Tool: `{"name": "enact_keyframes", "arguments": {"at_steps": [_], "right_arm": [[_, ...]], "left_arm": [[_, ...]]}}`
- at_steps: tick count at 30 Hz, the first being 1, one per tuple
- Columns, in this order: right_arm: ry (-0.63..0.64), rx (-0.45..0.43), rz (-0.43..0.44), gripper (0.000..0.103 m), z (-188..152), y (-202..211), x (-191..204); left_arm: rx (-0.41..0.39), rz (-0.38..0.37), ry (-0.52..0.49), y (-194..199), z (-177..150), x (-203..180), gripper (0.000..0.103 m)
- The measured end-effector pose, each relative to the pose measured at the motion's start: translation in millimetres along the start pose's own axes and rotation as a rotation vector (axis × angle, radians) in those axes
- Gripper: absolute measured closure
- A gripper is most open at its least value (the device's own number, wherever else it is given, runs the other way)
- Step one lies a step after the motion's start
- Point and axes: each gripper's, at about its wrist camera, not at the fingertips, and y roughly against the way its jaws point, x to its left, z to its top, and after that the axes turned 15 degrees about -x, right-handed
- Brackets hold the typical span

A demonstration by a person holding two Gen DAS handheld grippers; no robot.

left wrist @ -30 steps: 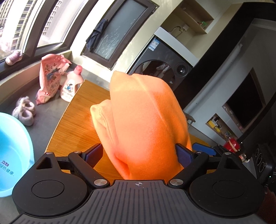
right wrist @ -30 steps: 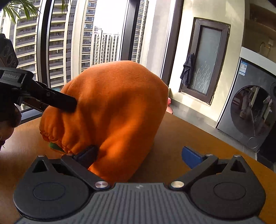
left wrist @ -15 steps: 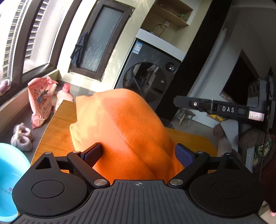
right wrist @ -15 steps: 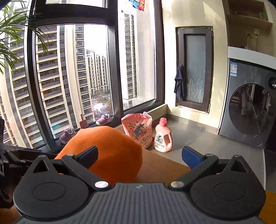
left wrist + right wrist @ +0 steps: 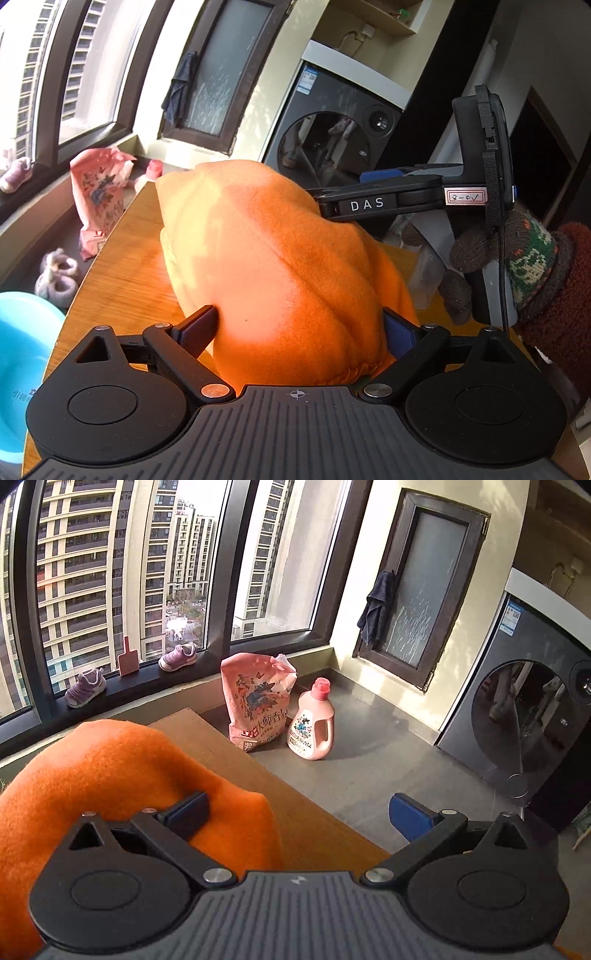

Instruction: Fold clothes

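The left gripper (image 5: 301, 328) stands apart around the bunched orange garment (image 5: 266, 258); the right gripper (image 5: 299, 812) is apart. Risk: garment slides off the worktop (image 5: 122, 266).

left wrist cam: sits low behind its own fingers, right up against the bunched orange fleece garment (image 5: 280, 258), facing the grey front-loading washing machine (image 5: 332, 144).
right wrist cam: higher, looks past the wooden table (image 5: 295, 797) toward the windows.
shared: fleece, washer, pink detergent bag (image 5: 258, 698).

Garment (image 5: 280, 258) on table (image 5: 122, 266)
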Motion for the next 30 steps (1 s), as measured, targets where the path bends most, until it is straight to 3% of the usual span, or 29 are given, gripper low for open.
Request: {"name": "enact_keyframes", "arguments": {"at_steps": [4, 8, 11, 16, 21, 25, 28, 30], "right_arm": [[-0.013, -0.097, 0.012, 0.000, 6, 32, -5], [-0.023, -0.140, 0.126, 0.000, -2, 57, 2], [0.046, -0.129, 0.091, 0.000, -19, 54, 17], [0.041, -0.135, 0.080, 0.000, -22, 51, 16], [0.207, -0.214, 0.036, 0.000, -14, 74, 36], [0.192, -0.255, 0.093, 0.000, -6, 104, 46], [0.214, -0.227, 0.172, 0.000, -14, 116, 57], [0.309, -0.202, 0.147, 0.000, -30, 111, 68]], "left_arm": [[0.001, -0.004, 0.007, -1, 0, 1, 0.008], [-0.041, -0.041, 0.036, 3, 17, 5, 0.008], [-0.082, -0.078, 0.060, 7, 33, 7, 0.008], [-0.151, -0.138, 0.100, 14, 60, 12, 0.007], [-0.217, -0.198, 0.142, 20, 87, 17, 0.006], [-0.084, -0.173, 0.254, -44, 84, 36, 0.006], [-0.060, -0.145, 0.235, -56, 73, 42, 0.006], [-0.044, -0.126, 0.223, -64, 66, 46, 0.006]]}}
